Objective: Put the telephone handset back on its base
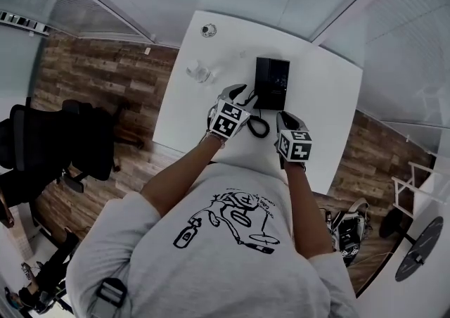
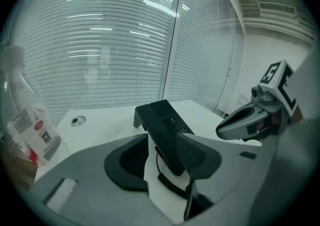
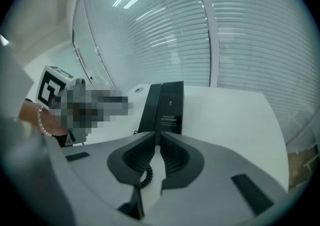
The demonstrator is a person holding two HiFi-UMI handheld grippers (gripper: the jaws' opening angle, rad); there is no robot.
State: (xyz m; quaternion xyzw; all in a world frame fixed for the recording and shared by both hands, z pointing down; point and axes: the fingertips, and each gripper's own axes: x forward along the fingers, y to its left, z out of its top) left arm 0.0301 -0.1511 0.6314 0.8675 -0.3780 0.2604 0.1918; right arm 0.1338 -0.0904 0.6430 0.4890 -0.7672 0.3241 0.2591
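The black telephone base (image 1: 278, 77) lies on the white table (image 1: 330, 98). The handset (image 1: 261, 86) rests along its left side, and in the right gripper view the handset (image 3: 151, 110) sits flush beside the base (image 3: 171, 107). My left gripper (image 1: 244, 97) is at the phone's near left corner. In the left gripper view its jaws close on the handset's near end (image 2: 167, 140). The coiled cord (image 2: 172, 187) hangs from that end. My right gripper (image 1: 287, 118) hovers shut and empty just short of the phone (image 3: 159, 137).
A clear plastic bottle (image 1: 199, 70) lies left of the phone and looms at the left edge of the left gripper view (image 2: 35, 125). A small round fitting (image 1: 208, 29) sits at the table's far corner. A black chair (image 1: 77, 141) stands on the wood floor to the left.
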